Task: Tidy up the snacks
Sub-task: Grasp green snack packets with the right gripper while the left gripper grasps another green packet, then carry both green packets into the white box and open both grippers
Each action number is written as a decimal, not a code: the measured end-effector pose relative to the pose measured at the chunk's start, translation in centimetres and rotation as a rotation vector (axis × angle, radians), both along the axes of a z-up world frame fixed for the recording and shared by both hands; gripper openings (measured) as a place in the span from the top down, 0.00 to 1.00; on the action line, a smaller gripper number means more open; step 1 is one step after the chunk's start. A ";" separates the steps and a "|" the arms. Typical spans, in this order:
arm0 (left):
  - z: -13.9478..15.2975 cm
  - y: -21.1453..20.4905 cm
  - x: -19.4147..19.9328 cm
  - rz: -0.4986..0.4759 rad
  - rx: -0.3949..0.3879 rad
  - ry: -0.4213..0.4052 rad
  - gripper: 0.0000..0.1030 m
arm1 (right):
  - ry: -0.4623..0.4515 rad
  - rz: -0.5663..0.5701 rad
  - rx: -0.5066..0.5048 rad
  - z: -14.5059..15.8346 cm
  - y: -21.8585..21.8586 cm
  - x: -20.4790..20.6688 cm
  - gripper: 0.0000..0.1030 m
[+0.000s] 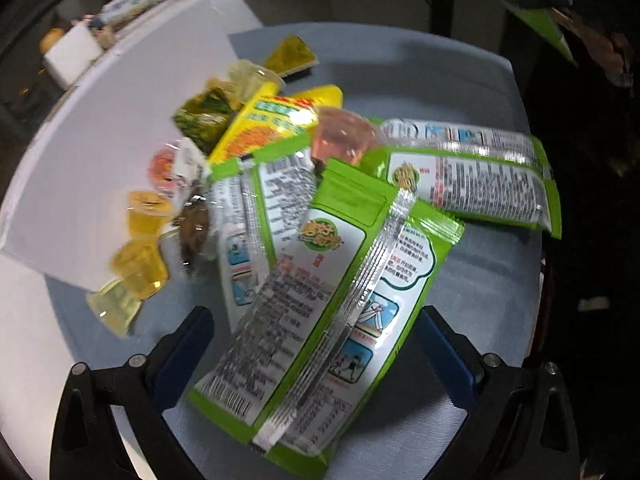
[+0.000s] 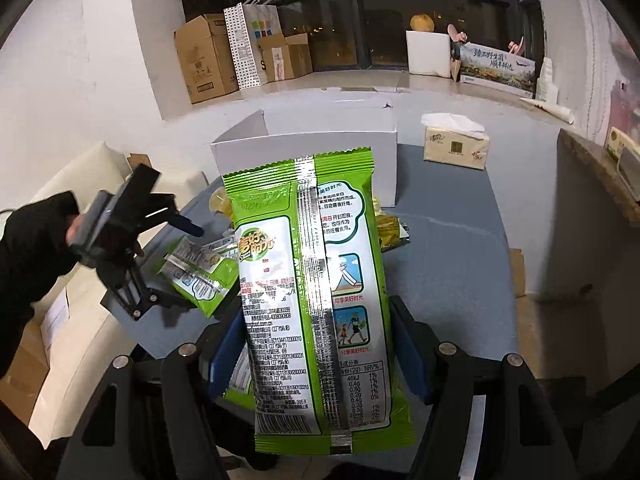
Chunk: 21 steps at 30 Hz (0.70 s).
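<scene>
Right gripper [image 2: 320, 344] clamps a green foil seaweed snack packet [image 2: 316, 288], lifted above the blue-grey tabletop [image 2: 448, 248].
Left gripper [image 1: 316, 344], jaws spread wide, hovers over similar packets; white cardboard box [image 2: 320, 136] at 12 o'clock.

Glossy plastic snack packet [image 2: 316, 300], shiny foil seam; matt white cardboard box [image 2: 328, 128].
</scene>
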<state>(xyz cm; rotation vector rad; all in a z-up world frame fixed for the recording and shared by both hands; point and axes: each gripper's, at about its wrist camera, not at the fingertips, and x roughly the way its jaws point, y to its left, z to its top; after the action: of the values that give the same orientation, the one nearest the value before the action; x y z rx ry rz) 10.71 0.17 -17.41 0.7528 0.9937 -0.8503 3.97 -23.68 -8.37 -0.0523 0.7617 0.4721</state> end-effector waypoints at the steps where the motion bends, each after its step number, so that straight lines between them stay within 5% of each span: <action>1: 0.2 0.0 0.2 -0.001 -0.018 0.002 0.14 | 0.001 -0.012 -0.008 0.0 0.0 -0.1 0.30; 9: 1.8 0.4 0.4 0.102 -0.113 -0.028 0.25 | 0.007 -0.015 -0.017 -0.4 0.5 -0.3 0.30; 14: 5.7 2.6 -0.7 0.342 -0.293 -0.085 0.25 | 0.002 0.012 -0.013 -0.5 1.3 -0.1 0.30; 16: 7.4 3.5 -1.4 0.501 -0.344 -0.145 0.25 | -0.004 0.013 -0.007 -0.4 1.6 0.1 0.30; 21: 10.3 5.8 -3.0 0.822 -0.549 -0.148 0.25 | -0.025 0.002 -0.032 -0.1 2.6 1.2 0.29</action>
<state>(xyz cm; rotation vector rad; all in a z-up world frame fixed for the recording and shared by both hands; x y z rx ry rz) 7.68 5.93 -7.07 -0.0869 0.7776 -0.3005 5.15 -21.07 -8.44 -0.0882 0.7444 0.4604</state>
